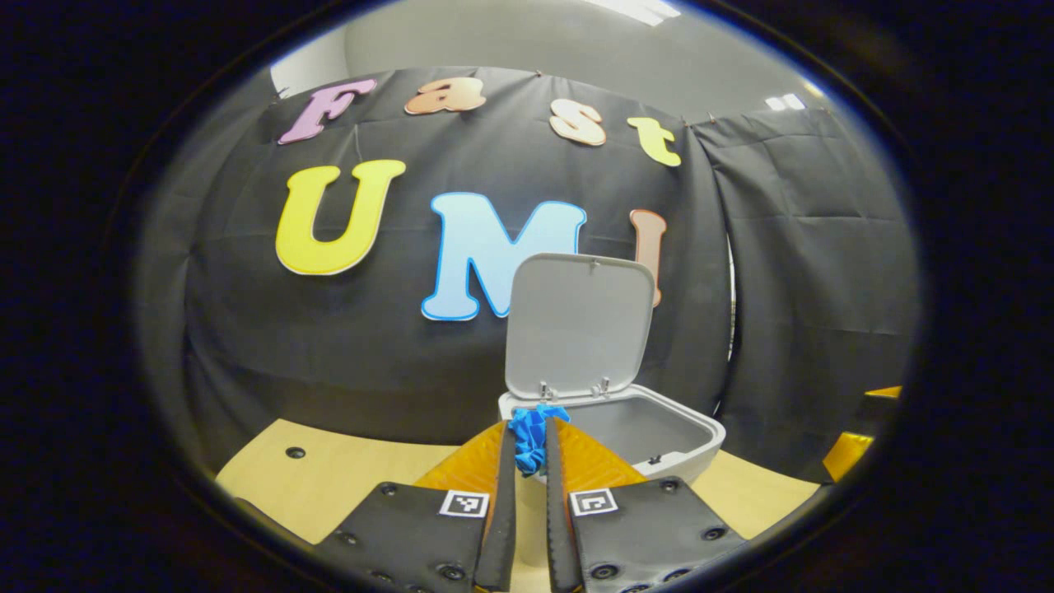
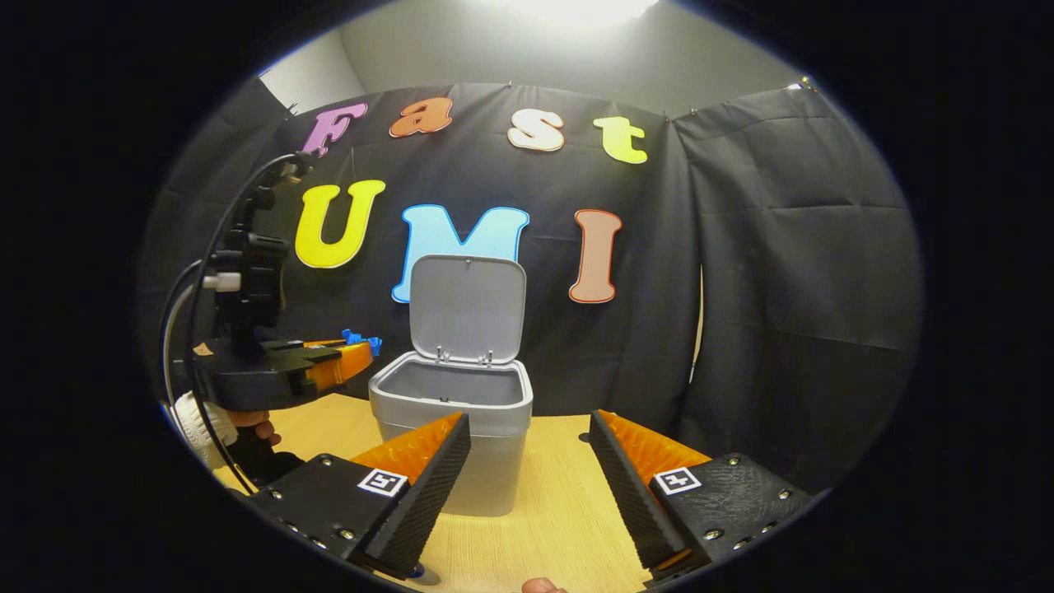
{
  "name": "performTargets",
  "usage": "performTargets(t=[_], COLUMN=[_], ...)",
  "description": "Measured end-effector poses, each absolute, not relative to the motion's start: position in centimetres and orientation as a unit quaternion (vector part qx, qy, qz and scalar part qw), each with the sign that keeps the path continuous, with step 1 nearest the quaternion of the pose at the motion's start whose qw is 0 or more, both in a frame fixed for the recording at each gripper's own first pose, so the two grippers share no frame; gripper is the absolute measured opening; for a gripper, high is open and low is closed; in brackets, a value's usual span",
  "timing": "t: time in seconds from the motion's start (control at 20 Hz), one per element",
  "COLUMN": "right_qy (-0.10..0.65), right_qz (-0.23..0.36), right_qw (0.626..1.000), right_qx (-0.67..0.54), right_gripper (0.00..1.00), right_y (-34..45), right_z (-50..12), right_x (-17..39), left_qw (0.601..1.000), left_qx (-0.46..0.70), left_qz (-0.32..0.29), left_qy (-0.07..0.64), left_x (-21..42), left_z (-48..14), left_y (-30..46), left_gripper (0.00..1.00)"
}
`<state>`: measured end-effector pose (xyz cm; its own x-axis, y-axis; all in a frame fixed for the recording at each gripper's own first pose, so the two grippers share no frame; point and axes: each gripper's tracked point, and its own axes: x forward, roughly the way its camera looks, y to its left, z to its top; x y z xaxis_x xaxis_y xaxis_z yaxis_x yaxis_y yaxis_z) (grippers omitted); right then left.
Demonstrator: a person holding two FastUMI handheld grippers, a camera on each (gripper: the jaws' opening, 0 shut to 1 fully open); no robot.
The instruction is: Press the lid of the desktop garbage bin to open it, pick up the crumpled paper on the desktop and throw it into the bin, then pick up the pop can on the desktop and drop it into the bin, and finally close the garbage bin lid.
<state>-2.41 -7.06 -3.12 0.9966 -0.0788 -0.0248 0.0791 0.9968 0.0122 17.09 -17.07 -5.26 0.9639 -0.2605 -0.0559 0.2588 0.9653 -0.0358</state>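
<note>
My left gripper (image 1: 531,441) is clamping one blue crumpled paper (image 1: 529,435) beside the open bin (image 1: 659,428).

My right gripper (image 2: 529,457) is spreading wide, grasping nothing. One grey bin is standing on the wooden table (image 2: 560,502), its lid (image 2: 468,306) upright, black cloth wall (image 2: 782,288) behind.

place: recording booth | evidence: draped black cloth wall (image 2: 782,272) | pale wooden worktop (image 2: 560,502) | plain grey room wall above (image 2: 494,49)
</note>
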Motion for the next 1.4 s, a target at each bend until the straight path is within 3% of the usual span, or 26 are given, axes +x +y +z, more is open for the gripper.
performTargets(t=[0.2,0.45,0.95,1.1,1.15,1.4], right_qy=[0.016,0.021,0.02,0.021,0.023,0.042], right_qz=[-0.054,-0.063,-0.058,-0.042,-0.035,0.021], right_qw=[0.998,0.998,0.998,0.999,0.999,0.999], right_qx=[0.006,0.005,0.007,0.008,0.009,0.012], right_gripper=[0.93,0.93,0.93,0.93,0.93,0.96], right_y=[-7.8,-8.1,-7.4,-6.6,-6.2,-3.5], right_z=[-3.3,-3.5,-3.7,-4.0,-4.1,-5.7], right_x=[-2.5,-2.4,-2.0,-1.9,-1.9,-2.0], left_qw=[0.988,0.985,0.982,0.983,0.984,0.988], left_qx=[0.0,0.015,-0.002,-0.004,-0.005,-0.018], left_qz=[-0.15,-0.162,-0.179,-0.175,-0.172,-0.149], left_qy=[0.043,0.056,0.058,0.054,0.052,0.043], left_x=[19.3,20.8,20.8,20.1,19.7,17.5], left_z=[-6.5,-7.6,-7.8,-7.3,-7.1,-5.9], left_y=[-19.3,-20.9,-21.3,-20.8,-20.6,-18.2], left_gripper=[0.25,0.36,0.82,0.82,0.9,0.92])
